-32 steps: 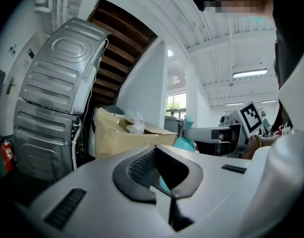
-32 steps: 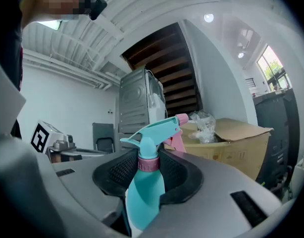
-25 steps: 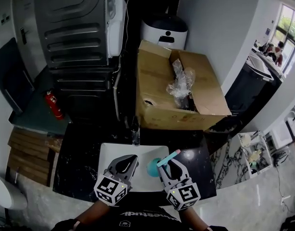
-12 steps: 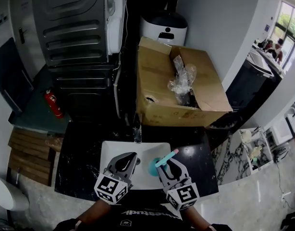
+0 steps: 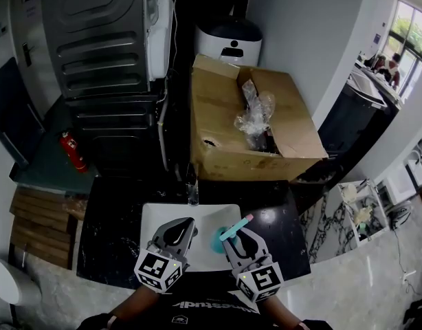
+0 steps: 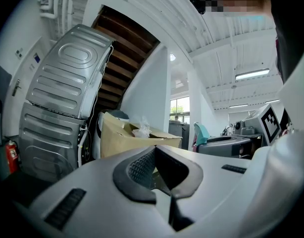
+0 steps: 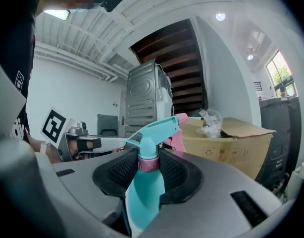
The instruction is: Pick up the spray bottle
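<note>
**Item 1.** Teal plastic spray bottle w/ pink collar and pink nozzle tip [image 5: 218, 238]. Sits betw. the jaws of the R gripper [image 5: 237, 236], over the right part of the white rectangular basin [image 5: 159, 215]. In the right gripper view I read the bottle [image 7: 144, 192] as roughly upright. The dark ribbed pads [image 7: 123, 171] press on the neck either side, at the pink collar. The trigger head sticks up above the jaws, nozzle aimed toward the brown cardboard box [image 7: 236, 138].

**Item 2.** R gripper [image 7: 148, 168]: clenched on the bottle neck. Marker cube faces up at me in the head view.

**Item 3.** L gripper [image 5: 181, 229]: just beside the R one, over the left-centre of the basin and apart from the bottle. Its own view shows the gripper [image 6: 154, 170] w/ jaw tips together and nothing in the hollow betw. the pads. I log it as clenched and empty.

**Item 4.** Basin is set in a black marbled countertop [image 5: 115, 232].

**Item 5.** Cardboard box [image 5: 218, 143] is beyond the counter, flaps open, w/ crumpled clear plastic wrap [image 5: 252, 115] inside.

**Item 6.** Tall grey ribbed metal appliance [image 5: 101, 40] stands left of the box.

**Item 7.** Small red fire extinguisher [image 5: 71, 150] is on the floor at the far left.
</note>
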Available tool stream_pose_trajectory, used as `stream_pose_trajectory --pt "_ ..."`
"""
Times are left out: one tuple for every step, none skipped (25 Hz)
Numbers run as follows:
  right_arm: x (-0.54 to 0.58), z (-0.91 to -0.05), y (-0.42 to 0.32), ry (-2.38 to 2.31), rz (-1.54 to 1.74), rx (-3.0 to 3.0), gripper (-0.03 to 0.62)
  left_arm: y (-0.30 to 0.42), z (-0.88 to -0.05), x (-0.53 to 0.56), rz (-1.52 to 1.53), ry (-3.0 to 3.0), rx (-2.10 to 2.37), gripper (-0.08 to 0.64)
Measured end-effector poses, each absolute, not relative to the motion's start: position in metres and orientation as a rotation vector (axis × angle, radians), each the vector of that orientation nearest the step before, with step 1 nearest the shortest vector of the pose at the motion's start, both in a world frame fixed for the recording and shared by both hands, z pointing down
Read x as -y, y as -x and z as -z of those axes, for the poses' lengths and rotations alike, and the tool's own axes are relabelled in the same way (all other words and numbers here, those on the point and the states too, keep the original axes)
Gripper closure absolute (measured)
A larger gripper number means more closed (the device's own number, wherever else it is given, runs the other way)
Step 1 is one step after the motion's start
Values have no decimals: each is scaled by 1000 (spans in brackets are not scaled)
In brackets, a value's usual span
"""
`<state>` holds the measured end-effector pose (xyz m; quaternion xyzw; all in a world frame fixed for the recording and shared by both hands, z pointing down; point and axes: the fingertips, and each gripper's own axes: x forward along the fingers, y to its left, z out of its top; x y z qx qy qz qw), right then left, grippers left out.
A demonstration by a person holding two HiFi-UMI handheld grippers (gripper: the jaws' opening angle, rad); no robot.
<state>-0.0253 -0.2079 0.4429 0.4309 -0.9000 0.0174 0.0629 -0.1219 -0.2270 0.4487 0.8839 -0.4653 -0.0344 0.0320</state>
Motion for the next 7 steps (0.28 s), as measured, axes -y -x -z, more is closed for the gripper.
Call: stream_pose_trajectory --pt "207 -442 25 -1299 -53 2714 428 121 -448 227 107 -2723 1430 545" --pt "206 -441 25 -1294 -58 2704 428 120 -448 226 106 -2723 1428 545" --pt "205 -440 25 -1293 -62 2698 428 119 -448 226 105 -2724 1425 545" --pt "205 -440 24 -1296 -60 2702 428 117 -448 225 104 -2724 1422 546" --pt "205 -441 23 -1298 -58 2710 428 116 -447 225 105 -2725 1419 545" --pt "204 -440 23 -1298 -55 2716 428 115 -447 225 106 -2726 1416 545" --pt "204 -440 23 -1296 -53 2722 428 113 -447 225 107 -2726 1413 546"
